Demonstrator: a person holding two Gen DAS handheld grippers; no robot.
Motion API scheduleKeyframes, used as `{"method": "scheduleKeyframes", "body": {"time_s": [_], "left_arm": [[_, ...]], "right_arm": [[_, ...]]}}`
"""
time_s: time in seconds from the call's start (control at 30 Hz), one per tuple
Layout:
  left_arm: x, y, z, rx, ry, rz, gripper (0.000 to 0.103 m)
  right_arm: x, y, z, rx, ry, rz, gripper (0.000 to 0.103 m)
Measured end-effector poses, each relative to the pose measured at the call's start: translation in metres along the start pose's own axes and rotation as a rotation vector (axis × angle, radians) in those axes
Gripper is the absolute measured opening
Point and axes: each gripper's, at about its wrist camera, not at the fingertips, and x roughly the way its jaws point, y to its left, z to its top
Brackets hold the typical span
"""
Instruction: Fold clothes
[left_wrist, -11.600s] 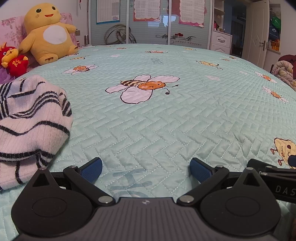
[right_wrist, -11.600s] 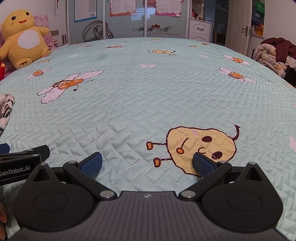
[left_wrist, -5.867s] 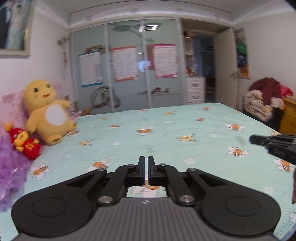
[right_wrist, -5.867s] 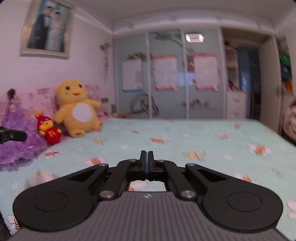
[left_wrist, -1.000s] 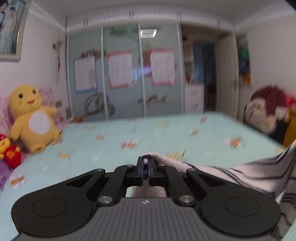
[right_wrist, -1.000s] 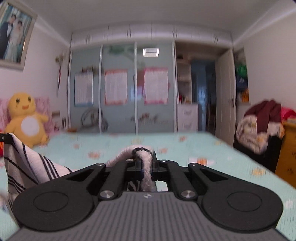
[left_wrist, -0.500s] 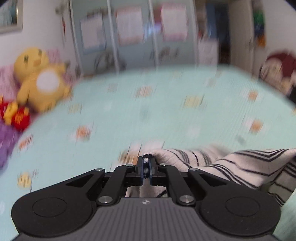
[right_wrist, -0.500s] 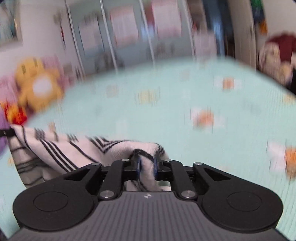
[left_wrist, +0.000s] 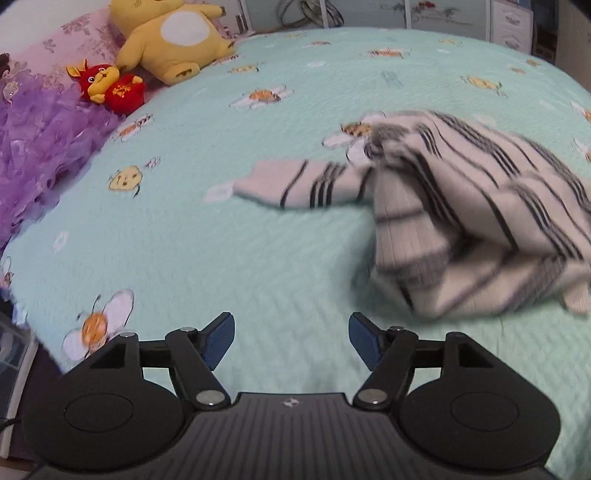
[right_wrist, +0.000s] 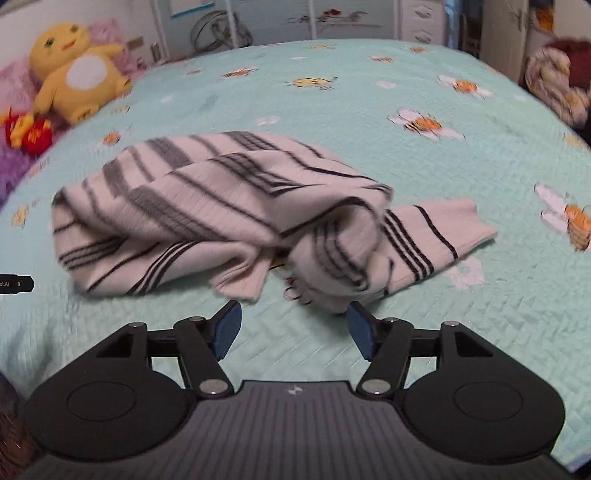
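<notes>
A white sweater with black stripes (left_wrist: 472, 221) lies in a loose heap on the mint bedspread (left_wrist: 221, 240), one sleeve stretched out to the left. In the right wrist view the same sweater (right_wrist: 221, 210) sits just ahead, with a sleeve pointing right. My left gripper (left_wrist: 291, 338) is near the bed's front edge, to the left of the heap; its jaws are opening and hold nothing. My right gripper (right_wrist: 293, 328) is right in front of the heap; its jaws are opening too, with only bedspread between them. The cloth's near fold hangs close by its right fingertip (right_wrist: 360, 325).
A big yellow plush toy (left_wrist: 170, 37) and a small red one (left_wrist: 110, 86) sit at the head of the bed beside a purple frilly cloth (left_wrist: 40, 140). A pile of bedding (right_wrist: 557, 81) stands off the bed at the right. Wardrobe doors close the far end.
Both grippers held the sweater up, shut on its edge. They swung down toward the bed and opened; the sweater dropped from them and now lies in a heap on the bedspread.
</notes>
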Motion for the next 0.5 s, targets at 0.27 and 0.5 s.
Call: {"method": "scheduleKeyframes", "body": {"time_s": [0.27,0.5], "left_arm": [[-0.038,-0.036,-0.023,0.120,0.018,-0.110,0.078],[-0.057,-0.066,-0.024,0.150,0.009,-0.162,0.078]], "right_arm": [[-0.038,0.052,-0.004,-0.109,-0.041,-0.008,0.074],[-0.049,0.053,-0.004,-0.076,-0.057,0.000,0.075]]}}
